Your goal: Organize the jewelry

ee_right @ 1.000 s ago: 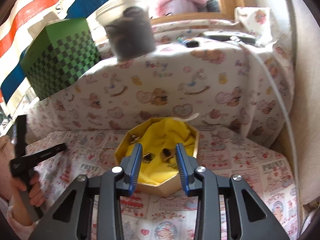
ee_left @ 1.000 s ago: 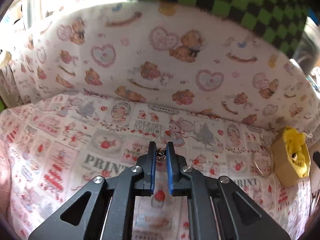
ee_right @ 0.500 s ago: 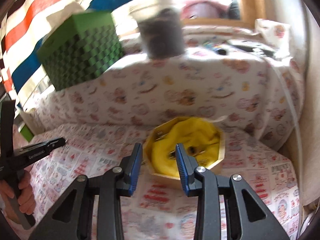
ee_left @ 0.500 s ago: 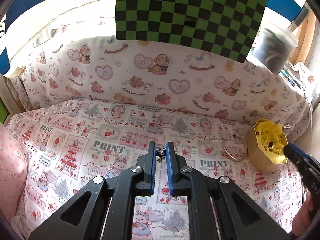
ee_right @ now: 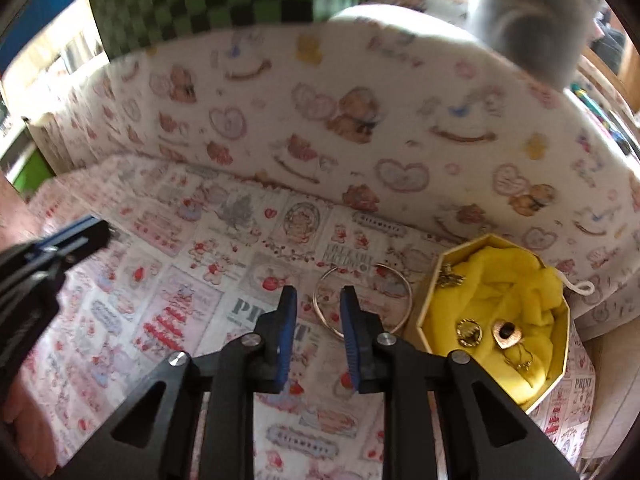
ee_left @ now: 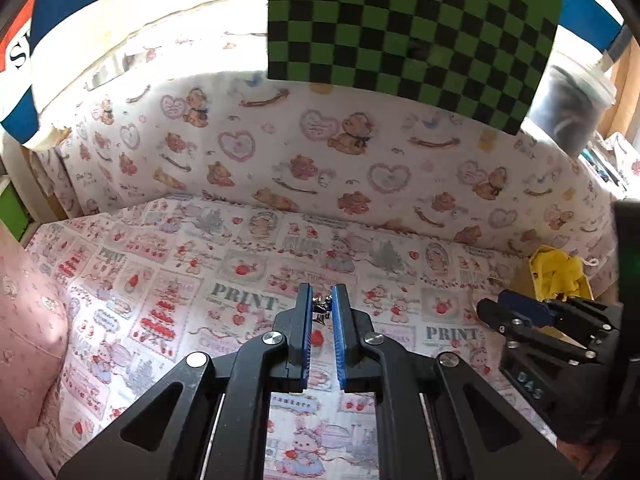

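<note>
My left gripper (ee_left: 321, 304) is shut on a small silver and blue jewelry piece (ee_left: 320, 312), held above the printed cloth. My right gripper (ee_right: 318, 304) is open and empty, just above the left part of a thin gold bangle (ee_right: 362, 298) that lies on the cloth. Right of the bangle stands an octagonal box (ee_right: 556, 384) lined with yellow fabric; several gold pieces (ee_right: 506, 332) lie in it. The box (ee_left: 558, 272) and the right gripper (ee_left: 516, 312) also show at the right of the left wrist view.
A padded wall with a teddy-bear print (ee_right: 360, 128) runs along the back. A green checkered box (ee_left: 412, 28) and a dark plastic tub (ee_left: 572, 100) stand on top of it. A pink cushion (ee_left: 28, 328) is at the left.
My right gripper has swung left from over the yellow box to over the bangle. My left gripper has pulled back and up with the piece still clamped.
</note>
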A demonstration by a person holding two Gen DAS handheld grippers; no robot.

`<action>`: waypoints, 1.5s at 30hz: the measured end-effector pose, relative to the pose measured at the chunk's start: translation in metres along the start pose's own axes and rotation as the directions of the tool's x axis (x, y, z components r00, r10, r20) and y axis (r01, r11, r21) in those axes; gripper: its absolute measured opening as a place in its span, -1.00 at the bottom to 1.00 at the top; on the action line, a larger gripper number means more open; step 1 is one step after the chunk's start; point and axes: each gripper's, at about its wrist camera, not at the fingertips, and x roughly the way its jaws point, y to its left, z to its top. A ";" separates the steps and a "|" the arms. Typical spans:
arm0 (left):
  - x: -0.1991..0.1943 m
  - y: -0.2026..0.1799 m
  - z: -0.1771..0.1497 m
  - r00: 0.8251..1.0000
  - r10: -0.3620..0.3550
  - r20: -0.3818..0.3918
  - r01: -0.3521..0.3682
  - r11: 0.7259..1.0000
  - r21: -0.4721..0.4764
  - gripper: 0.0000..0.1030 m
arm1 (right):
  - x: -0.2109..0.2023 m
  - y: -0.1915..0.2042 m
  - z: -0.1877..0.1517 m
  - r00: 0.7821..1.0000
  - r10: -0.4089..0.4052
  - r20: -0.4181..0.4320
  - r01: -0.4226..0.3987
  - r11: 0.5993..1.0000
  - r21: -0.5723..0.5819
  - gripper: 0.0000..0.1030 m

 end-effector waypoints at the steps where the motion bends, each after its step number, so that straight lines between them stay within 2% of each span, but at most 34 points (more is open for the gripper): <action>1: -0.001 0.001 0.001 1.000 0.004 0.002 -0.004 1.000 -0.001 -0.83 | 0.004 0.001 0.001 1.000 -0.011 -0.010 0.011 1.000 -0.008 -0.66; 3: 0.002 0.003 0.002 1.000 0.009 -0.001 -0.009 1.000 -0.007 -0.83 | 0.011 0.006 0.002 0.999 -0.037 -0.028 0.036 0.999 -0.024 -0.68; 7: 0.005 0.008 0.003 1.000 0.018 -0.009 -0.018 1.000 -0.023 -0.83 | 0.017 0.013 0.002 0.999 -0.036 -0.039 0.035 0.999 -0.035 -0.79; 12: 0.007 0.009 0.004 1.000 0.029 -0.004 -0.029 0.999 -0.027 -0.83 | 0.021 0.030 -0.005 0.994 -0.104 -0.021 0.102 0.991 -0.088 -0.82; 17: 0.006 0.010 0.003 1.000 0.027 0.003 -0.027 0.999 -0.031 -0.83 | 0.027 0.028 -0.013 0.995 -0.101 0.000 0.100 0.993 -0.067 -0.83; 21: 0.007 0.013 0.003 1.000 -0.002 -0.014 0.001 0.999 -0.050 -0.83 | 0.030 0.017 -0.013 0.996 -0.089 0.003 0.089 0.995 -0.049 -0.83; 25: 0.013 0.016 0.003 0.999 -0.010 -0.032 0.008 0.998 -0.064 -0.83 | 0.033 0.021 -0.005 0.994 -0.114 0.003 0.113 0.990 -0.080 -0.86; 31: 0.010 0.021 0.004 0.999 -0.022 -0.027 0.020 0.996 -0.082 -0.83 | 0.031 0.037 -0.010 0.990 -0.122 0.074 0.128 0.989 -0.075 -0.92; 34: 0.006 0.023 0.006 0.999 -0.033 -0.015 0.031 0.996 -0.085 -0.83 | 0.017 0.039 -0.016 0.991 -0.076 0.107 0.084 0.994 -0.073 -0.92; 38: -0.004 0.021 0.007 0.999 -0.031 0.025 0.033 0.998 -0.057 -0.83 | -0.012 0.031 -0.022 0.989 0.054 0.139 -0.054 0.999 -0.004 -0.92; 45: -0.006 0.012 0.006 0.997 -0.070 0.022 0.071 0.997 -0.035 -0.83 | -0.052 0.012 -0.040 0.968 0.109 0.226 -0.120 0.992 0.038 -0.92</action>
